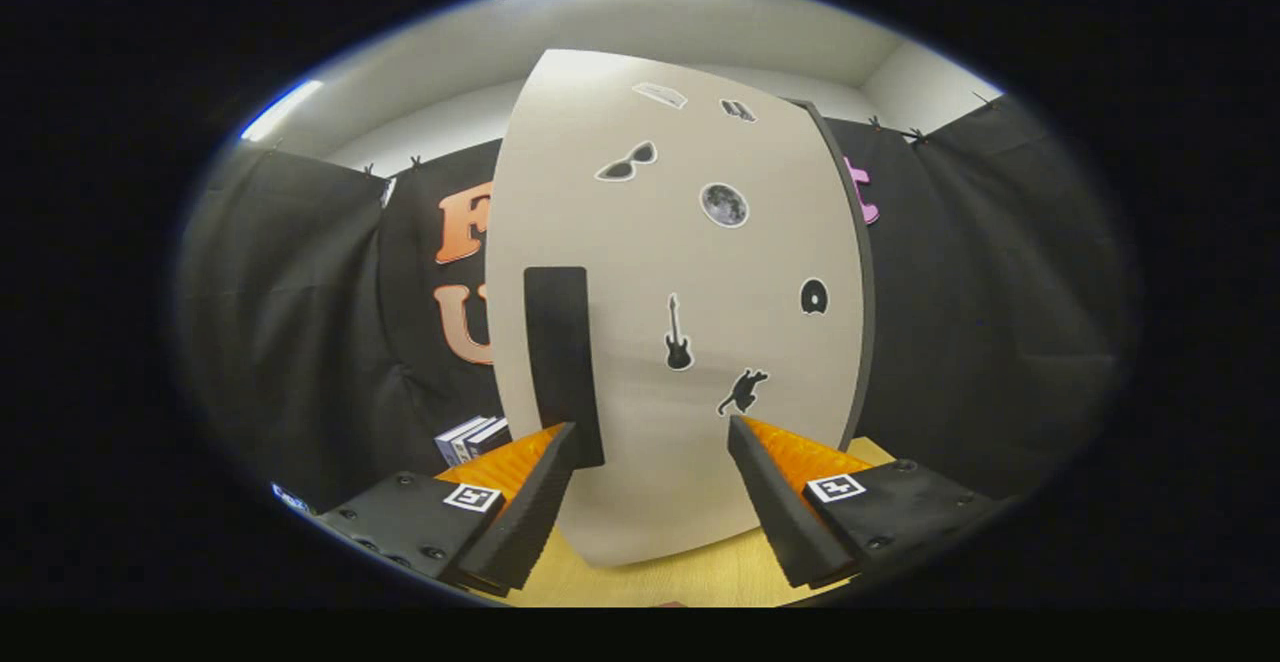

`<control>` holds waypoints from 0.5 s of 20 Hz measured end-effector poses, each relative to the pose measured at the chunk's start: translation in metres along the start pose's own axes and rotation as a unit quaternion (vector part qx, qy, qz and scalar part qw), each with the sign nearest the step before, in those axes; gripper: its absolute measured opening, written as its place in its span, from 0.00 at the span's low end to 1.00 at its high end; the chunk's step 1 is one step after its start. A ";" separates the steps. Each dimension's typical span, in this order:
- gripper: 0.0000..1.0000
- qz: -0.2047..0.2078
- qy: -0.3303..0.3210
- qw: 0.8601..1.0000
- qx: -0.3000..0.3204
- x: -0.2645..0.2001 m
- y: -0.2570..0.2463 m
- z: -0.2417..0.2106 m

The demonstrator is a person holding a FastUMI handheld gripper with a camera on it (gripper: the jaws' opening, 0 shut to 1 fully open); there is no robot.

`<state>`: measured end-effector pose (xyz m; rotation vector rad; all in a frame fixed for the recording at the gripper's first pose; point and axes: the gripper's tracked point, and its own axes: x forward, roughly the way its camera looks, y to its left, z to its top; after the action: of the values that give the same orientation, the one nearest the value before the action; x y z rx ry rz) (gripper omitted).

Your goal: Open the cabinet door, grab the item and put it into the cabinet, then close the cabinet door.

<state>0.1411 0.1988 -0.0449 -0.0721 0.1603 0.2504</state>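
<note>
A pale cabinet door (690, 272) with several small stickers stands just ahead of my fingers, closed as far as I can see. A black upright handle (562, 362) is fixed near its left edge, and my left fingertip (560, 447) sits right at its lower end. My gripper (650, 437) is open, with bare door face between the fingers. A small blue and white box (472, 439) lies on the table left of the cabinet, beyond my left finger.
The cabinet stands on a light wooden table (690, 577). Black cloth walls (300, 342) hang behind and to both sides.
</note>
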 end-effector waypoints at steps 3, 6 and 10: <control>0.96 0.000 0.001 1.000 0.001 0.013 -0.001 0.003; 0.96 0.009 0.006 1.000 0.008 0.029 0.006 0.000; 0.96 0.000 0.014 1.000 -0.015 0.041 0.013 0.004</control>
<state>0.1776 0.2214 -0.0489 -0.1054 0.1848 0.2519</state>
